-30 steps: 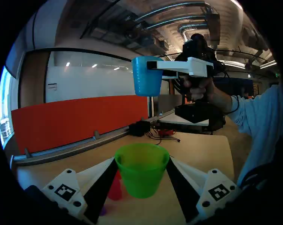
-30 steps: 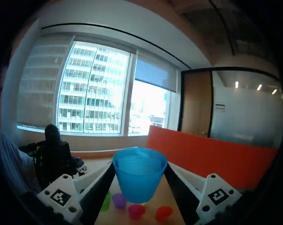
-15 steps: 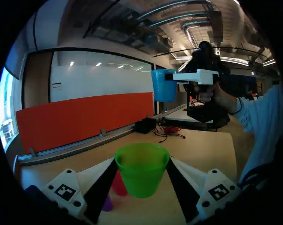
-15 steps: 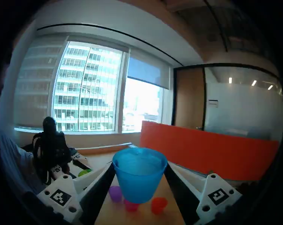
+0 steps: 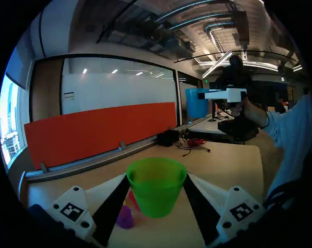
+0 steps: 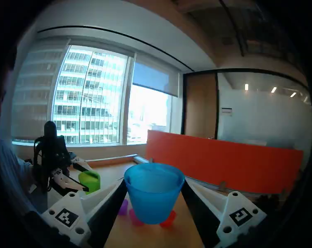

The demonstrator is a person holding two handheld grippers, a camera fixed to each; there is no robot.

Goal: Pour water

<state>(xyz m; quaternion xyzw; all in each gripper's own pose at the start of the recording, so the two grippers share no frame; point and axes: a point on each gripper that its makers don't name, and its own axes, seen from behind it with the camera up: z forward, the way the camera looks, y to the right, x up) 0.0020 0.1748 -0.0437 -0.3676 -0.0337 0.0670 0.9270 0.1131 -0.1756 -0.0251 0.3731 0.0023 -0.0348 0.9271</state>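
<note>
Change: In the left gripper view the blue cup (image 5: 195,103) sat farther off to the right and looked smaller than a second before. In the right gripper view the green cup (image 6: 89,181) had come into sight at the far left.
Left gripper (image 5: 156,178): It was closed on the green cup and held it upright over the table (image 5: 226,163).
Right gripper (image 6: 153,182): It was closed on the blue cup, upright and up in the air. A hand (image 5: 243,109) held it.
Table: It was light wood. A small purple cup (image 5: 125,217) and a pink cup (image 5: 133,199) stood near, under the green cup.
Room: An orange panel (image 5: 102,128) ran along the table's far side. A big window (image 6: 89,107) showed tall buildings.
</note>
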